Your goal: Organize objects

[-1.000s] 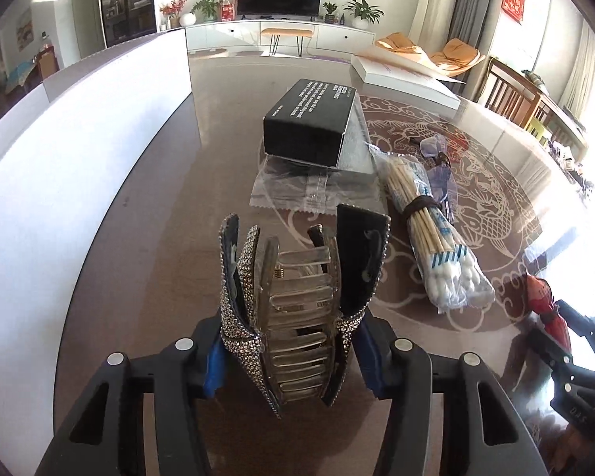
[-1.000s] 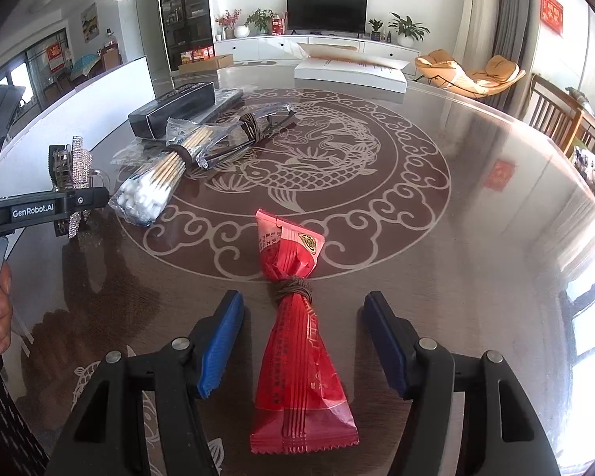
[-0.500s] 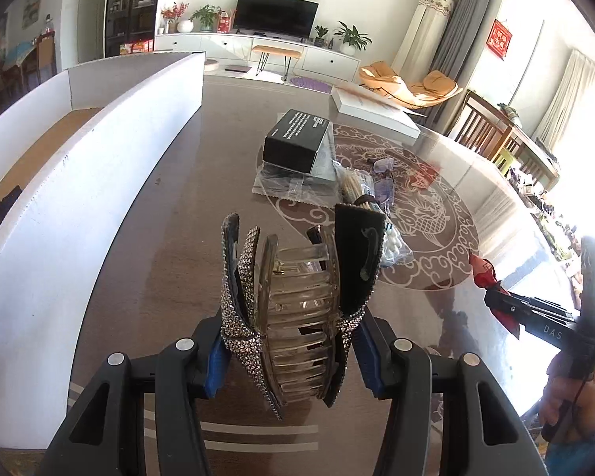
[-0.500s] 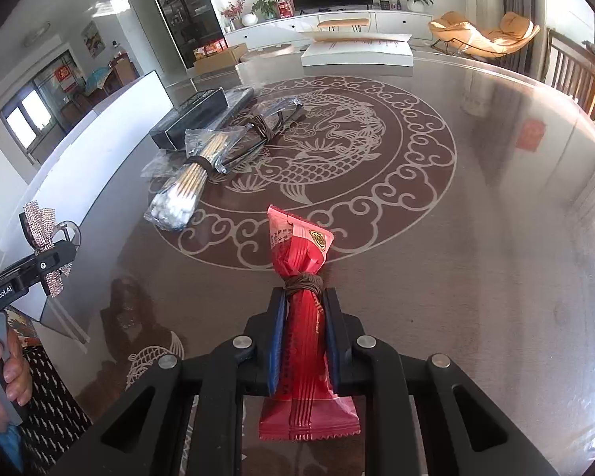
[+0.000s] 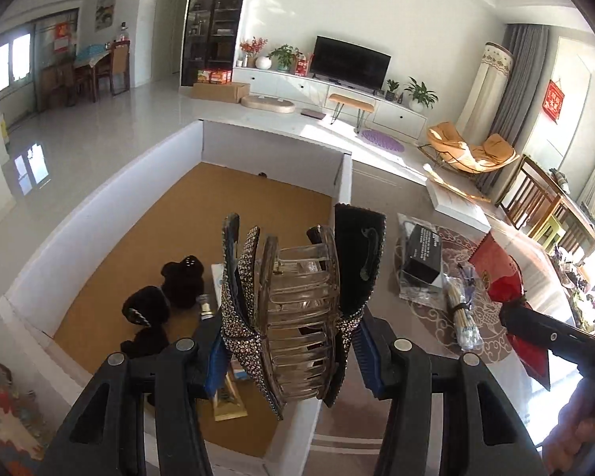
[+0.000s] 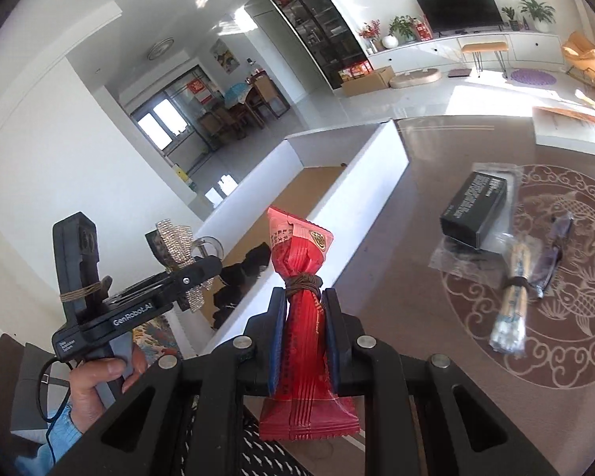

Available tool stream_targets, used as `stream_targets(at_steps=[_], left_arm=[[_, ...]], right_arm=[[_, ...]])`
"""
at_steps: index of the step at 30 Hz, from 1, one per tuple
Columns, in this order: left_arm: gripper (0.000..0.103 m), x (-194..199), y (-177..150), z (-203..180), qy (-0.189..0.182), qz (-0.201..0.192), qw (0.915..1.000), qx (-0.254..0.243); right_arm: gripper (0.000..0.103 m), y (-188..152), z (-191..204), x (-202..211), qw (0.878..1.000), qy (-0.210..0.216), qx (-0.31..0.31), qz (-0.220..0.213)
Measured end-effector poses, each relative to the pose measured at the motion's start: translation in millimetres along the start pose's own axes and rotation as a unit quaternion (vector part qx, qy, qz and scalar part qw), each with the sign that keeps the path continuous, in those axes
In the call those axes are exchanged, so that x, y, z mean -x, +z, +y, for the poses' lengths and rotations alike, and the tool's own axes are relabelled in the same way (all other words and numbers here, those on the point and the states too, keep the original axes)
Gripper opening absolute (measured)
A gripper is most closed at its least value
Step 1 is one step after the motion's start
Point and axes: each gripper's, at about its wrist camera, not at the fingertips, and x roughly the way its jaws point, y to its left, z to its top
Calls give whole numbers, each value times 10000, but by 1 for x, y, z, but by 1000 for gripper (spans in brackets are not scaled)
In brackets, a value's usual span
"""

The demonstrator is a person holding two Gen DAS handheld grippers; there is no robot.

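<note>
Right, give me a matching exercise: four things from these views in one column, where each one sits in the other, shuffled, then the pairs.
Things
1. rhinestone-trimmed clear plastic hair clip
2. red crinkly snack packet tied with cord
3. black rectangular box with white print
4. black fuzzy hair accessory

Places
A. inside the white-walled cardboard box
B. in the right claw
C. on the brown patterned table
D. in the left claw

Pairs: 1-D, 2-B, 3-C, 4-A

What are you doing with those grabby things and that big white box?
A person is tidying up. The left gripper holds a sparkly hair claw clip over the white box, which already has black things inside. The right gripper holds a red snack packet. Cotton swabs and a black box are on the table.
</note>
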Motion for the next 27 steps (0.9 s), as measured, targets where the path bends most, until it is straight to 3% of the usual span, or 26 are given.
stream_targets(at_steps=[4, 8, 9, 10, 13, 14, 15, 18, 20, 23, 27], left_arm=[[53, -18, 9, 59, 676, 224, 9972, 210], [53, -46, 5, 100, 985, 566, 9927, 411], [54, -54, 4, 107, 1071, 696, 9907, 465], [55, -62, 2, 114, 1173, 833, 9883, 515], [56, -65, -9, 121, 1265, 873, 9862, 611], [59, -63, -12, 120, 1222, 797, 9873, 634], [69, -60, -15, 118, 1208, 732, 9878, 656], [72, -44, -23, 96, 1041, 420, 9917, 631], [72, -29, -27, 67, 753, 251, 9957, 473], [73, -10, -34, 11, 156, 102, 9998, 50], [98, -3, -51, -80, -864, 133, 9947, -539]], right_arm=[[19, 20, 58, -69, 9984, 391, 249, 313], [22, 20, 91, -134, 9952, 558, 277, 749], [27, 18, 95, -149, 9941, 579, 253, 884], [40, 16, 96, -162, 9926, 598, 217, 1035], [44, 8, 90, -168, 9923, 615, 120, 1065], [44, 5, 86, -161, 9932, 616, 150, 972], [48, 1, 80, -152, 9945, 541, 232, 870], [66, -9, 50, -116, 9969, 73, 575, 541], [71, -22, 26, -90, 9949, -394, 864, 349], [79, -46, -19, -45, 9819, -1391, 1277, 138], [85, -79, -100, 12, 9555, -2714, 1151, 64]])
